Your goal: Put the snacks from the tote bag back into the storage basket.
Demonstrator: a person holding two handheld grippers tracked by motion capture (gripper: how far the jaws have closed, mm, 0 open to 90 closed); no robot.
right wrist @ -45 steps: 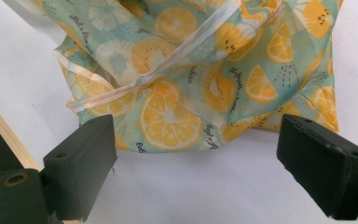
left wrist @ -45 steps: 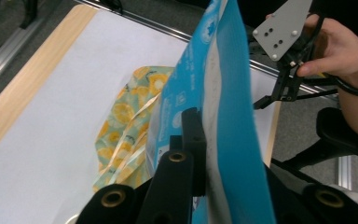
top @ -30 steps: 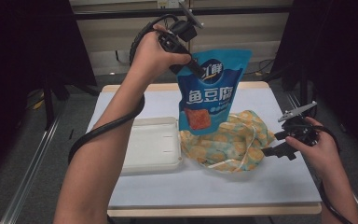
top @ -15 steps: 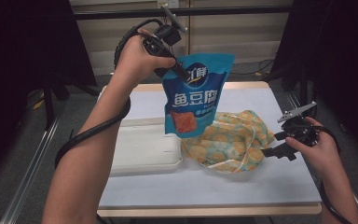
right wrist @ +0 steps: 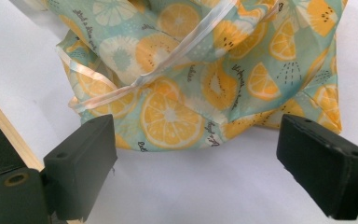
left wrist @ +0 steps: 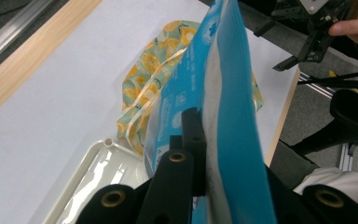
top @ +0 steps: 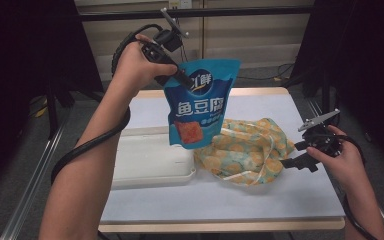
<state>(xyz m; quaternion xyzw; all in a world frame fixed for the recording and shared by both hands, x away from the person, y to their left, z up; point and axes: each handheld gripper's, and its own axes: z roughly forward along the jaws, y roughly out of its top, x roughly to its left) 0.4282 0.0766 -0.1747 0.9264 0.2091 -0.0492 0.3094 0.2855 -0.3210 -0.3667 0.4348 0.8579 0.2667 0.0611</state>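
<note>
The left gripper (top: 186, 81), clamped on the blue snack pouch (top: 200, 107), has carried it leftward from the fruit-print bag (top: 247, 150); tray (top: 150, 162) below. The right gripper (top: 294, 154) waits open.

A white-topped table (top: 260, 200) with a wooden edge fills the middle. Beige wall panels (top: 260, 30) cross the top, dark stands flank both sides, and grey floor, possibly carpet, lies at lower left.
</note>
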